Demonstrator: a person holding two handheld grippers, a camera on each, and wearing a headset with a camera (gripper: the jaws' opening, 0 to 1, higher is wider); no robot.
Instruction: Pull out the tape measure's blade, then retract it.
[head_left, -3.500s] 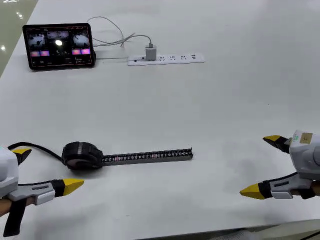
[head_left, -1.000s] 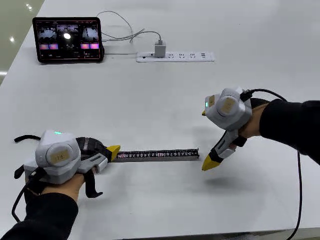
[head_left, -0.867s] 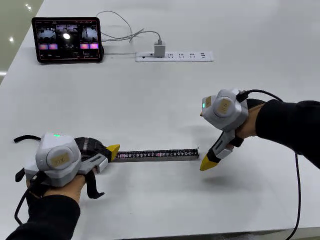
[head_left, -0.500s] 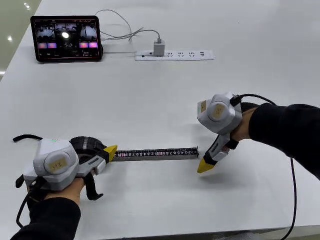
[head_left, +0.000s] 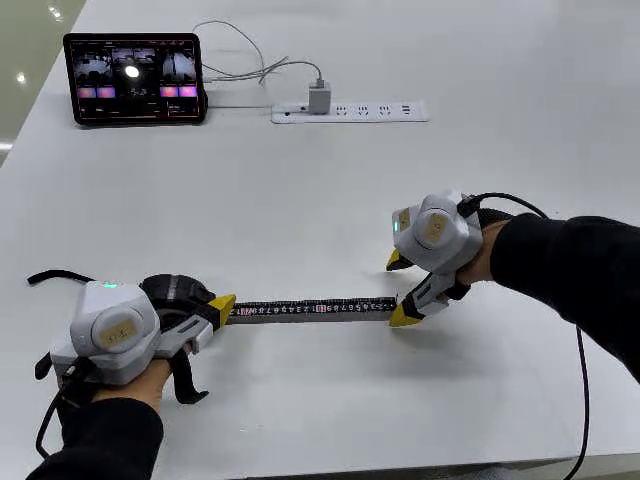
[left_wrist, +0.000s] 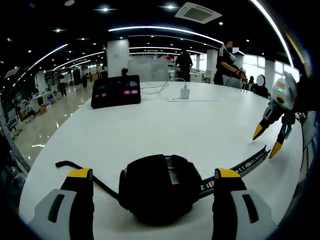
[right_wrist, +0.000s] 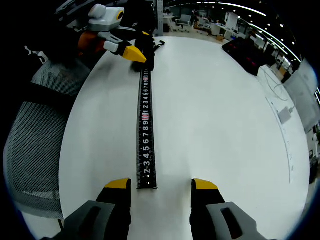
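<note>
The black tape measure case (head_left: 172, 296) lies at the table's front left, its blade (head_left: 310, 308) drawn out flat to the right. My left gripper (head_left: 200, 297) is open, a jaw on each side of the case (left_wrist: 159, 187) with a gap on both sides. My right gripper (head_left: 400, 288) is open too, tips down at the table. The blade's end hook (right_wrist: 146, 186) lies between its jaws, nearer the left one. The blade (right_wrist: 145, 115) runs away from the right gripper (right_wrist: 161, 184) to the case and the left gripper (right_wrist: 131, 51).
A lit tablet (head_left: 135, 78) stands at the back left, with a white power strip (head_left: 350, 112), a charger (head_left: 320, 98) and cables beside it. The case's black strap (head_left: 50, 275) trails left. The table's front edge is near. A mesh chair (right_wrist: 35, 145) stands beside the table.
My right gripper has come down and left to the blade's end and now straddles it. The left gripper stays around the case. The blade's length looks unchanged.
</note>
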